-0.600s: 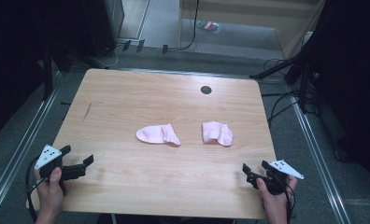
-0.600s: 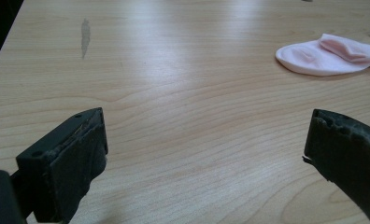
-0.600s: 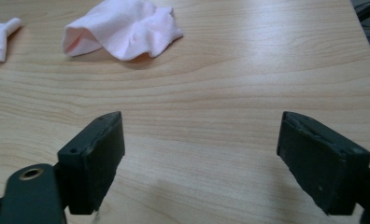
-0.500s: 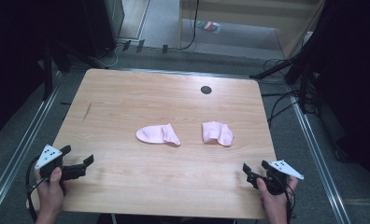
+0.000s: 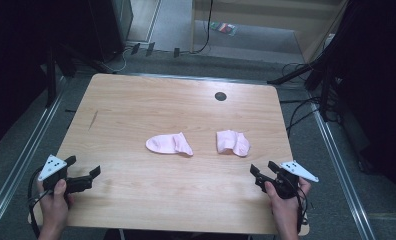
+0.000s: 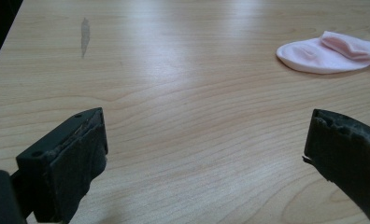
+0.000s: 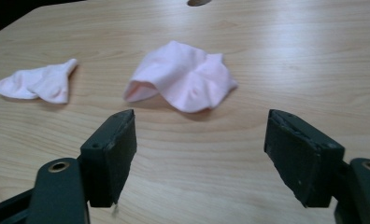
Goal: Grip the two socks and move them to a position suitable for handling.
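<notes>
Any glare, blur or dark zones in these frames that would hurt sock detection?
High view: table evenly lit, surroundings nearly black, both pink socks sharp enough. Left gripper view: broad glare band across the wood, near jaws soft, sock at the right edge. Right gripper view: mild sheen at the top, crumpled sock casts a soft shadow, jaws slightly blurred.

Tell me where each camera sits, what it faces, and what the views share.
High view: above the table's near edge, looking forward and down; both hands, left gripper, right gripper.
Left gripper view: low between open jaws, facing the left sock.
Right gripper view: low between open jaws, facing the right sock.
Shared: the left sock lies in all three views.
</notes>
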Available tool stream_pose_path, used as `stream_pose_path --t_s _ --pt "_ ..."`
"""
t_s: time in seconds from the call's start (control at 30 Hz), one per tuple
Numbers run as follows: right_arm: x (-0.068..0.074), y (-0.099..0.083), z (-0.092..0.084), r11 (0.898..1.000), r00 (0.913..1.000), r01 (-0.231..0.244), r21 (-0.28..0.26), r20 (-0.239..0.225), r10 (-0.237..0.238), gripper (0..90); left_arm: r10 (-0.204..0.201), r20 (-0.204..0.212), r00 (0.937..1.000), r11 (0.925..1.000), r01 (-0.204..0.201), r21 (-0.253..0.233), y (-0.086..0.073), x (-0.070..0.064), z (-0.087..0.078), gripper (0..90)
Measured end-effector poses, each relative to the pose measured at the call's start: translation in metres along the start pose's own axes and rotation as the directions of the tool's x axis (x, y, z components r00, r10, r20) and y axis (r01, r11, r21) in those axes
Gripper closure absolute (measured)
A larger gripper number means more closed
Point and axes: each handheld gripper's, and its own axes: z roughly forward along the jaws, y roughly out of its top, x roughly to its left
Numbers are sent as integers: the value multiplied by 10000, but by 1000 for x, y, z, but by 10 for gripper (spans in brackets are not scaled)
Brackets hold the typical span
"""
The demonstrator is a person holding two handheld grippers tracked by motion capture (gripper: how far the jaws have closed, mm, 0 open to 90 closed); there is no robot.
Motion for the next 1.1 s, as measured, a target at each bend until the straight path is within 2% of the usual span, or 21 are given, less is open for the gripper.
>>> stream_pose_path --t_s 0.13,0.27,0.37,0.5,0.57,0.6,0.9,1.1 --pt "10 12 9 10000 9997 45 45 -226 -44 276 -76 -27 10000 10000 76 -19 0 0 0 0" --pt "18 22 22 9996 9998 216 195 0 -216 265 -112 -18 9999 9999 112 -102 0 0 0 0" --pt "20 27 30 9995 9999 123 281 -12 -123 249 -155 32 9999 9998 156 -113 -1 0 -1 0" --pt "24 33 53 9986 9988 84 517 472 -108 260 -115 14 9999 9999 115 -78 -1 0 -1 0" --pt "25 33 57 9984 9989 83 553 460 -108 262 -121 20 9999 9999 121 -77 -1 0 -1 0" --pt "27 34 66 9978 9983 27 656 572 -65 268 -129 26 9999 9999 129 -78 -1 0 -1 0" --pt "28 40 93 9955 9966 -122 940 825 45 283 -121 38 9999 9999 121 -86 -1 0 -1 0" --pt "25 45 103 9932 9933 -514 1046 1082 401 316 -181 62 9998 9997 182 -140 -1 0 -1 0"
